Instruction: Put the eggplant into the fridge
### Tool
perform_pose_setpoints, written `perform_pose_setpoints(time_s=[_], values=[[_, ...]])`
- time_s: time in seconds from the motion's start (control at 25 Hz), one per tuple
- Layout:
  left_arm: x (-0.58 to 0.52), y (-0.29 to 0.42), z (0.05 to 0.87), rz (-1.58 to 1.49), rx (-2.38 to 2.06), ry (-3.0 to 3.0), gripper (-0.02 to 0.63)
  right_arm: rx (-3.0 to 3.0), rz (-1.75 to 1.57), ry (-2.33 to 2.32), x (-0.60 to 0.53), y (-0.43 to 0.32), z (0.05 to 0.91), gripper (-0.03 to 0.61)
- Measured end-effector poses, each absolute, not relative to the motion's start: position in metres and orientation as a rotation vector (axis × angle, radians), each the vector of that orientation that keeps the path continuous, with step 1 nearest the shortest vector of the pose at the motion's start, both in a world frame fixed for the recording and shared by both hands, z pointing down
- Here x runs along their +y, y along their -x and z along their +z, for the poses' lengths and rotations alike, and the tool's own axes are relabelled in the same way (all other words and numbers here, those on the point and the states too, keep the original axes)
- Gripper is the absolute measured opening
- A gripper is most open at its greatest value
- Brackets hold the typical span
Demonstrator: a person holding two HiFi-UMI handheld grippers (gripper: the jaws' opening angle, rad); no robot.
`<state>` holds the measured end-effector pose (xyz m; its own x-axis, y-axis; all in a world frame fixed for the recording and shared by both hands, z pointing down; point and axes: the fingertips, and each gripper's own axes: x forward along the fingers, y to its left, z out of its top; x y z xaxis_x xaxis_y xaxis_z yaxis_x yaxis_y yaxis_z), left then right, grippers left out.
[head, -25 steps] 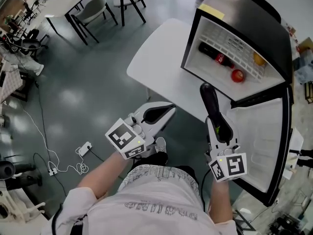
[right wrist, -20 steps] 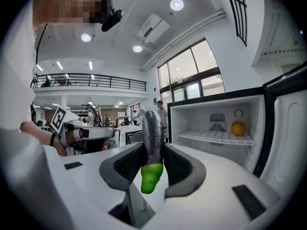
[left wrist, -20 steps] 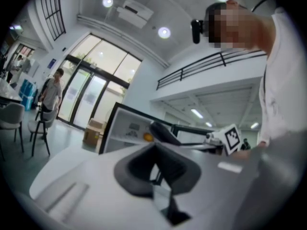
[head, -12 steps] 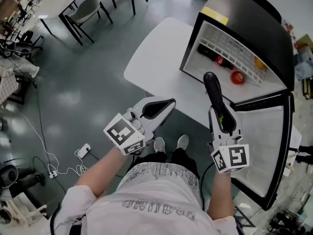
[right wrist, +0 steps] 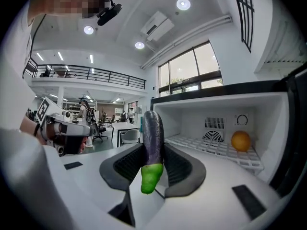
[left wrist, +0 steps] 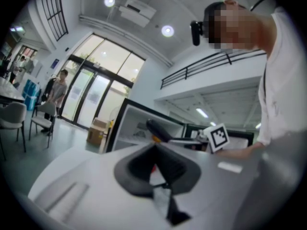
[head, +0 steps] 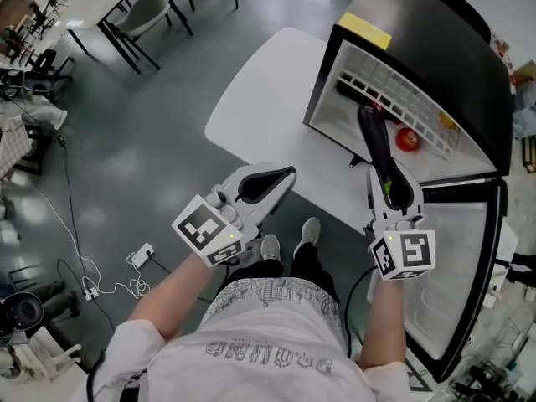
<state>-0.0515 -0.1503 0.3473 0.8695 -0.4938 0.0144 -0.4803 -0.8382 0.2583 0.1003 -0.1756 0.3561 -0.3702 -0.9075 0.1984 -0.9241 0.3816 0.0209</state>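
A dark purple eggplant with a green stem end is clamped between my right gripper's pads. Its body sticks out ahead of the jaws, with the tip at the mouth of the open fridge. In the right gripper view the eggplant stands upright between the jaws of the right gripper, and the white wire shelf lies just beyond. My left gripper hangs level over the table's near edge, shut and empty. In the left gripper view the left gripper faces the fridge.
The small black fridge stands on a white table, its door swung open to the right. Inside lie a dark bottle, a red fruit and an orange. Chairs and a floor cable lie to the left.
My right gripper has carried the eggplant forward, from over the table's near edge up to the fridge opening. My left gripper has also drifted forward a little, still shut.
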Motion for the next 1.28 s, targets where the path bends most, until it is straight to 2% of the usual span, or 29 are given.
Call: perform_pose_setpoints(time_s=[1.28], values=[[-0.204, 0.019, 0.366, -0.062, -0.784, -2.725, 0.008, -2.338, -0.109, -1.512, -0.318, -0.128, 0.357, 0.129]])
